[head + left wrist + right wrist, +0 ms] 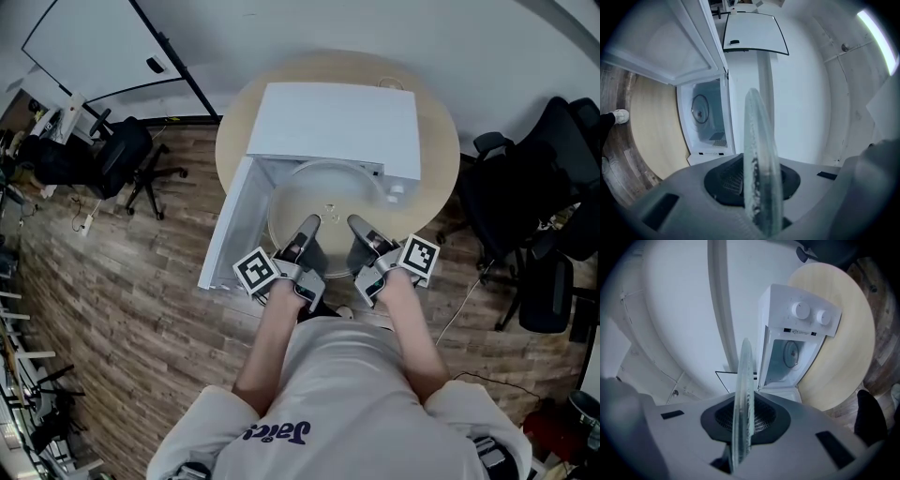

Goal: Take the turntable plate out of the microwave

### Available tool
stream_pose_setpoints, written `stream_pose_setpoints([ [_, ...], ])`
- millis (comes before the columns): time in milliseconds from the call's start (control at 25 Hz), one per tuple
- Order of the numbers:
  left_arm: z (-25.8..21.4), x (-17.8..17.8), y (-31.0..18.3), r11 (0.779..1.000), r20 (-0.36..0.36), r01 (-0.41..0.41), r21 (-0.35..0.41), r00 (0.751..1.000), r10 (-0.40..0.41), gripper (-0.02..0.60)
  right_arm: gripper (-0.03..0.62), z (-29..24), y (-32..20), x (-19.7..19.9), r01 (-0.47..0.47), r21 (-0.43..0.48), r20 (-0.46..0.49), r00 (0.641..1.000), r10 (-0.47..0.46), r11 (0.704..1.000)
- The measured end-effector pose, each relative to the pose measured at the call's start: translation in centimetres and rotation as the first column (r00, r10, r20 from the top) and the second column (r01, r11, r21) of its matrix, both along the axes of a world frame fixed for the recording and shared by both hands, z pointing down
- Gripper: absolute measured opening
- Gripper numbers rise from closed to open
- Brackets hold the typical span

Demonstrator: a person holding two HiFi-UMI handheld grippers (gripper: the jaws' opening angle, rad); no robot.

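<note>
The round glass turntable plate hangs level just in front of the white microwave, whose door stands open at the left. My left gripper is shut on the plate's near rim, and my right gripper is shut on the same rim beside it. In the left gripper view the plate shows edge-on between the jaws of the left gripper. The right gripper view shows the plate the same way in the right gripper. A roller ring lies in the microwave's cavity.
The microwave stands on a round wooden table. Black office chairs stand at the left and at the right on the wood floor. A whiteboard leans at the far left. The person's shoe shows below.
</note>
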State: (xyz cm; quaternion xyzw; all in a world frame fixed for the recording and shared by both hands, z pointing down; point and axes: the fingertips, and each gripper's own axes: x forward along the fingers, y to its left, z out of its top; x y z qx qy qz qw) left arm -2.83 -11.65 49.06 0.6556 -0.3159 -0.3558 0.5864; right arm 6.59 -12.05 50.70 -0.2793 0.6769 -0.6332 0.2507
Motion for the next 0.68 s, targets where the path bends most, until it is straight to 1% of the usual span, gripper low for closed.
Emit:
stream_pose_setpoints([
  [240, 0.8, 0.0, 0.0, 1.000, -0.026, 0.008, -0.024, 1.000, -0.008, 0.081, 0.034, 0.7, 0.0, 0.0, 0.007, -0.025, -0.023, 1.000, -0.007, 1.000],
  [680, 2.0, 0.0, -0.5, 0.999, -0.023, 0.009, -0.039, 1.000, -0.010, 0.081, 0.034, 1.8, -0.6, 0.1, 0.010, -0.038, -0.025, 1.000, -0.011, 0.999],
])
